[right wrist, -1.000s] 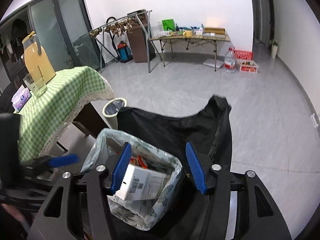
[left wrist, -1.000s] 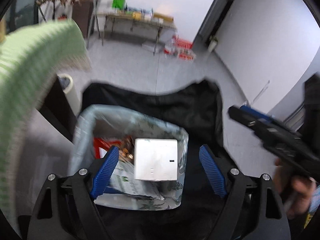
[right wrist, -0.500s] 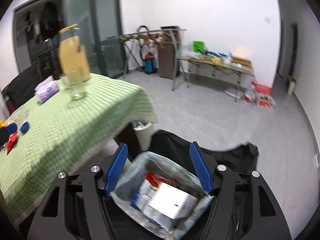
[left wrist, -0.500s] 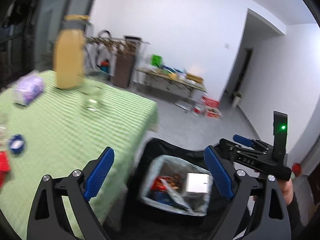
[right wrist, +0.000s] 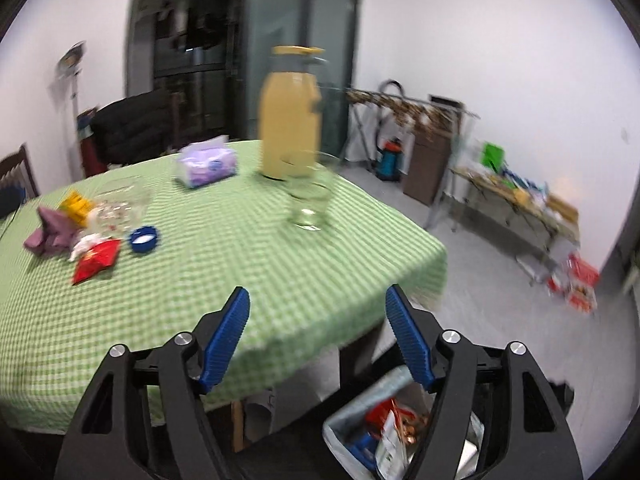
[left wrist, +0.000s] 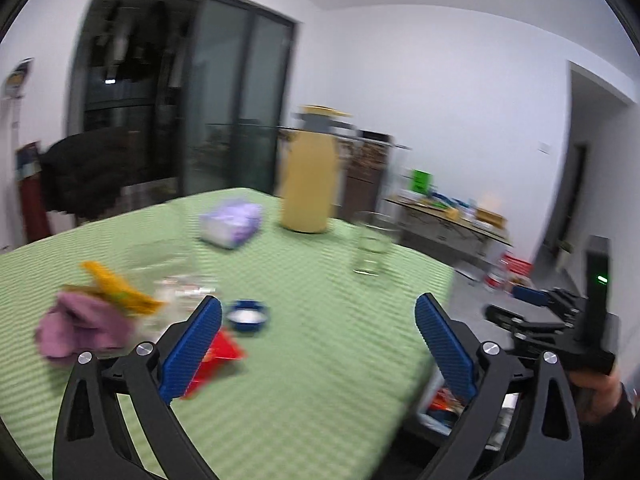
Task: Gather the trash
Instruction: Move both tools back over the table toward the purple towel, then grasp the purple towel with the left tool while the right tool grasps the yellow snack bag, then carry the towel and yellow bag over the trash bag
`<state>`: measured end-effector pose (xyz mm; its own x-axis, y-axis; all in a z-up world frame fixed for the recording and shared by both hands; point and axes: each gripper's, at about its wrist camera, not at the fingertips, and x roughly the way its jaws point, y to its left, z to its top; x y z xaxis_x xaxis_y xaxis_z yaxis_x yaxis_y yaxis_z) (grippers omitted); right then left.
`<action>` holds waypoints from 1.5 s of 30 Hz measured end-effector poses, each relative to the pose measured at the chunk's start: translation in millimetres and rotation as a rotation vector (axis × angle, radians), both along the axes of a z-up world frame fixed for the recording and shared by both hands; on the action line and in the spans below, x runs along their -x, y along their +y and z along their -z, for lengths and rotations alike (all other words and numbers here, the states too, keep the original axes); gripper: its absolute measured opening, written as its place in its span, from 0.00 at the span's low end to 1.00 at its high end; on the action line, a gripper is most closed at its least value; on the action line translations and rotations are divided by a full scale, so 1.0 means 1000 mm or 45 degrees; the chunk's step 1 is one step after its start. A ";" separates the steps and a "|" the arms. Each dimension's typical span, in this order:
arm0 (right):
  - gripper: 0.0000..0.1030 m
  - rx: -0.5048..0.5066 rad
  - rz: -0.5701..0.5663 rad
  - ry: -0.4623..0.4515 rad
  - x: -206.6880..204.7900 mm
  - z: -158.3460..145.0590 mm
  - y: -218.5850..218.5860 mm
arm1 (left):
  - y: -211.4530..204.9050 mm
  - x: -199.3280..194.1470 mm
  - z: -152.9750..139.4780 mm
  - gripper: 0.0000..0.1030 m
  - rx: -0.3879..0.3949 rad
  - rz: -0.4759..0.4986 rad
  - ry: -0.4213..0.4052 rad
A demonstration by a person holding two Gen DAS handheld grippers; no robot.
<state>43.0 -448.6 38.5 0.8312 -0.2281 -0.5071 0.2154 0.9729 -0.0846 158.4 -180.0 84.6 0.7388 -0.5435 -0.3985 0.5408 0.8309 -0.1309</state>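
Left gripper (left wrist: 316, 340): blue pads spread wide, nothing between them, held over the green-checked counter (left wrist: 320, 380). Right gripper (right wrist: 318, 332): pads likewise spread and empty, poised over the near edge of the counter, with the trash bag (right wrist: 360, 432) directly below on the floor beside the counter; the bag already holds several wrappers and cartons.

Trash on the counter, clustered at the left: a red wrapper (right wrist: 96, 258) lying flat, a crumpled white scrap (right wrist: 82, 244) touching it, a purple cloth-like wad (right wrist: 50, 230), a yellow packet (right wrist: 76, 204), and a blue cap (right wrist: 144, 239) just beside the red wrapper. In the left wrist view the red wrapper (left wrist: 218, 354) sits partly behind the left pad, and the blue cap (left wrist: 248, 316) lies near its tip.

Other items: a tall yellow jug (right wrist: 290, 116), an empty glass (right wrist: 308, 196) in front of it, a purple tissue pack (right wrist: 208, 162), and a clear glass bowl (right wrist: 120, 200) near the trash cluster. Motion blur softens detail in both views.
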 end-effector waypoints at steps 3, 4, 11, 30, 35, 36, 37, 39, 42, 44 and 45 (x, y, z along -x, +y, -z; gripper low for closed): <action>0.69 0.019 -0.073 -0.002 -0.016 -0.002 0.024 | 0.040 -0.028 0.001 0.92 0.034 -0.177 0.053; 0.69 0.021 -0.095 0.001 -0.021 -0.001 0.032 | 0.052 -0.038 0.004 0.92 0.034 -0.242 0.085; 0.69 0.036 -0.245 0.008 -0.056 -0.002 0.083 | 0.114 -0.092 0.026 0.93 -0.016 -0.534 0.187; 0.69 0.080 -0.676 0.072 -0.158 0.002 0.232 | 0.211 -0.163 0.073 0.06 0.199 -0.651 0.265; 0.69 0.172 -0.774 0.173 -0.218 0.022 0.289 | 0.253 -0.128 0.043 0.05 0.474 -0.716 0.035; 0.66 0.187 -0.770 0.197 -0.229 0.027 0.296 | 0.256 -0.126 0.042 0.05 0.485 -0.729 0.019; 0.59 0.198 -0.766 0.220 -0.239 0.031 0.302 | 0.259 -0.125 0.042 0.05 0.498 -0.751 0.011; 0.42 0.199 -0.767 0.273 -0.260 0.040 0.310 | 0.256 -0.128 0.041 0.05 0.513 -0.760 0.017; 0.11 0.172 -0.760 0.313 -0.272 0.043 0.312 | 0.253 -0.126 0.040 0.04 0.526 -0.754 0.014; 0.07 0.192 -0.757 0.255 -0.262 0.030 0.309 | 0.255 -0.118 0.037 0.04 0.540 -0.746 -0.016; 0.07 0.207 -0.752 0.226 -0.255 0.023 0.307 | 0.259 -0.118 0.035 0.04 0.551 -0.741 -0.031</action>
